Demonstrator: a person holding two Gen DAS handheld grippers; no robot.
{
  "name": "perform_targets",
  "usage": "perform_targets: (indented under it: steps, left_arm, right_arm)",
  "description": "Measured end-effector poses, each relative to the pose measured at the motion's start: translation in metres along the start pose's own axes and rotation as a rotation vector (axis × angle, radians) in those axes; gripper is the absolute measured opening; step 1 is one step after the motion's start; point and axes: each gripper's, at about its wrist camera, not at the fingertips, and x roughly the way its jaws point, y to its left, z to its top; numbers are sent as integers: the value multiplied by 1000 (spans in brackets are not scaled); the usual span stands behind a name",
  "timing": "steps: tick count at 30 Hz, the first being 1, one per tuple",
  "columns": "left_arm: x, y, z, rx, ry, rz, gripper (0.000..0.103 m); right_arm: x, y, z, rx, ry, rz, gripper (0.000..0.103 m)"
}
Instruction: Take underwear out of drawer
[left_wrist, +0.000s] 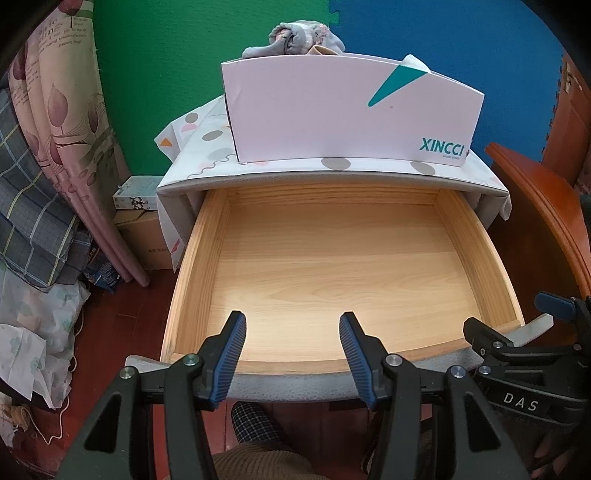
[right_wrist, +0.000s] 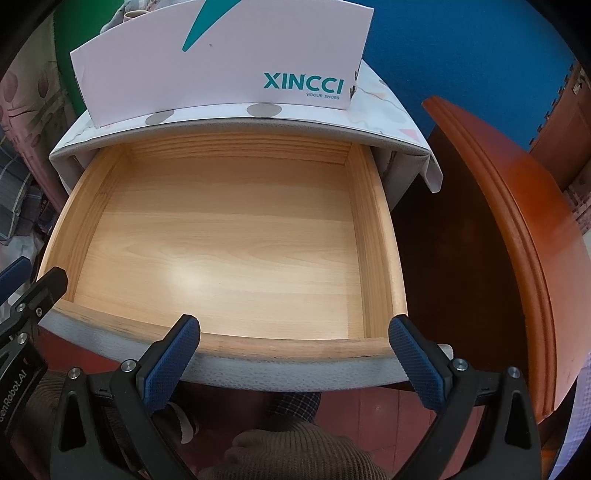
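The wooden drawer (left_wrist: 207, 258) is pulled out of the nightstand and nothing lies in it; it also shows in the right wrist view (right_wrist: 373, 236). A bundle of grey and pink underwear (left_wrist: 303, 38) sits in the white XINCCI shoe box (left_wrist: 332, 110) on top of the nightstand. My left gripper (left_wrist: 292, 325) is open and empty above the drawer's front edge. My right gripper (right_wrist: 293, 328) is open and empty over the front right of the drawer. The right gripper also shows in the left wrist view (left_wrist: 517, 325).
A patterned cloth (left_wrist: 207, 147) covers the nightstand top. A red-brown wooden bed board (right_wrist: 517, 240) stands close on the right. Curtains (left_wrist: 66, 147), bedding and cardboard boxes (left_wrist: 144, 229) crowd the left. The shoe box (right_wrist: 221, 66) fills most of the top.
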Motion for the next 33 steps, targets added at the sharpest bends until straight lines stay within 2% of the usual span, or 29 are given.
perform_targets:
  steps: [33]
  left_arm:
    - [-4, -2, -1, 20, -16, 15, 54]
  right_arm:
    - [-1, -1, -1, -7, 1, -10, 101]
